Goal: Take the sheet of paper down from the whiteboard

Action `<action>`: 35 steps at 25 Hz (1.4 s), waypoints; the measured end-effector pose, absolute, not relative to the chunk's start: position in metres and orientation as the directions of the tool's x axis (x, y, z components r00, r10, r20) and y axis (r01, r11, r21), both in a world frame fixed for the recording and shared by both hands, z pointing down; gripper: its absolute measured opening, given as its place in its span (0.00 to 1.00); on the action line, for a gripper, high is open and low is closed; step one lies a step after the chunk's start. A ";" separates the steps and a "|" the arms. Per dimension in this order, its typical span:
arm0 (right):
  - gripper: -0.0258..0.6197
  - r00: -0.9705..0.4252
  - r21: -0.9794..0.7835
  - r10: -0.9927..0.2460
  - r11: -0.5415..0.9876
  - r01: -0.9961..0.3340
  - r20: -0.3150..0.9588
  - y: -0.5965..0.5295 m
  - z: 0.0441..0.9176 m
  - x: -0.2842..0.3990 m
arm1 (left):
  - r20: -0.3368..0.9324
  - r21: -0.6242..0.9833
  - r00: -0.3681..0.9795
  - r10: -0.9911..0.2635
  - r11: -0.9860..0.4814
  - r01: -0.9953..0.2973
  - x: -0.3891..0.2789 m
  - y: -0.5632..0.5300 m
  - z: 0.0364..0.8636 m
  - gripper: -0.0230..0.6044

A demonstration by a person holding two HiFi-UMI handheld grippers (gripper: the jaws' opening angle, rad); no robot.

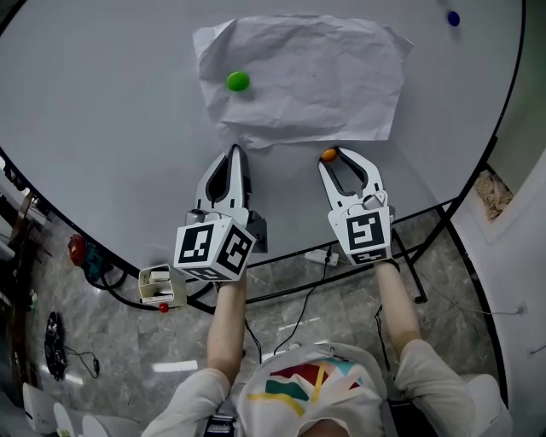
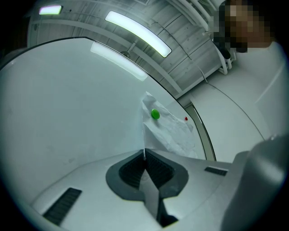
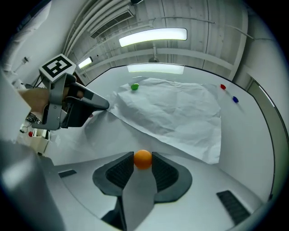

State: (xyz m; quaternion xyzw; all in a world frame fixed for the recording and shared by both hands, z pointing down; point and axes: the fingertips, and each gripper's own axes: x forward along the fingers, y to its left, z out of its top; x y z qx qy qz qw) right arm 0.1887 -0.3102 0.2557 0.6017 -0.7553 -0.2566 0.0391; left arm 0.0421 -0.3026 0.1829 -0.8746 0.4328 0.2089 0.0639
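A crumpled white sheet of paper (image 1: 303,77) lies against the whiteboard (image 1: 102,111), with a green magnet (image 1: 238,81) on its upper left part. My left gripper (image 1: 235,154) is shut on the sheet's lower left edge; in the left gripper view the thin paper edge (image 2: 144,153) runs up from between the closed jaws of the left gripper (image 2: 144,158) toward the green magnet (image 2: 155,114). My right gripper (image 1: 334,154) sits just below the sheet's bottom edge, shut on a small orange magnet (image 1: 328,154). The right gripper (image 3: 143,159) pinches that orange magnet (image 3: 143,159) in front of the paper (image 3: 176,113).
A blue magnet (image 1: 453,17) sits at the board's top right, and a red magnet (image 3: 222,86) beside it. The board's black frame (image 1: 478,171) curves down the right. Below stand a small box (image 1: 158,286), cables (image 1: 307,294) and a red tool (image 1: 77,249) on the tiled floor.
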 end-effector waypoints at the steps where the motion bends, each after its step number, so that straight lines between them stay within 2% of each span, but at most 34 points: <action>1: 0.25 -0.271 0.439 -0.928 0.138 -0.888 -0.256 -0.310 0.256 0.188 | -0.421 0.071 0.538 -0.731 -0.617 -0.784 0.042 -0.302 0.183 0.11; 10: 0.25 -0.268 0.434 -0.920 0.125 -0.892 -0.285 -0.298 0.248 0.188 | -0.422 0.072 0.538 -0.729 -0.619 -0.782 0.040 -0.298 0.181 0.11; 15: 0.25 -0.327 0.402 -0.830 0.139 -0.905 -0.451 -0.268 0.204 0.175 | -0.420 0.065 0.550 -0.722 -0.628 -0.775 0.042 -0.298 0.184 0.11; 18: 0.25 -0.397 0.459 -0.774 0.156 -0.874 -0.493 -0.258 0.160 0.147 | -0.419 0.069 0.554 -0.719 -0.634 -0.770 0.044 -0.298 0.188 0.11; 25: 0.25 -0.485 0.655 -0.776 0.125 -0.745 -0.403 -0.280 0.091 0.083 | -0.422 0.071 0.563 -0.710 -0.645 -0.761 0.045 -0.301 0.186 0.11; 35: 0.25 -0.475 0.711 -0.783 0.061 -0.700 -0.401 -0.298 0.077 0.067 | -0.432 0.058 0.575 -0.694 -0.658 -0.751 0.042 -0.298 0.185 0.11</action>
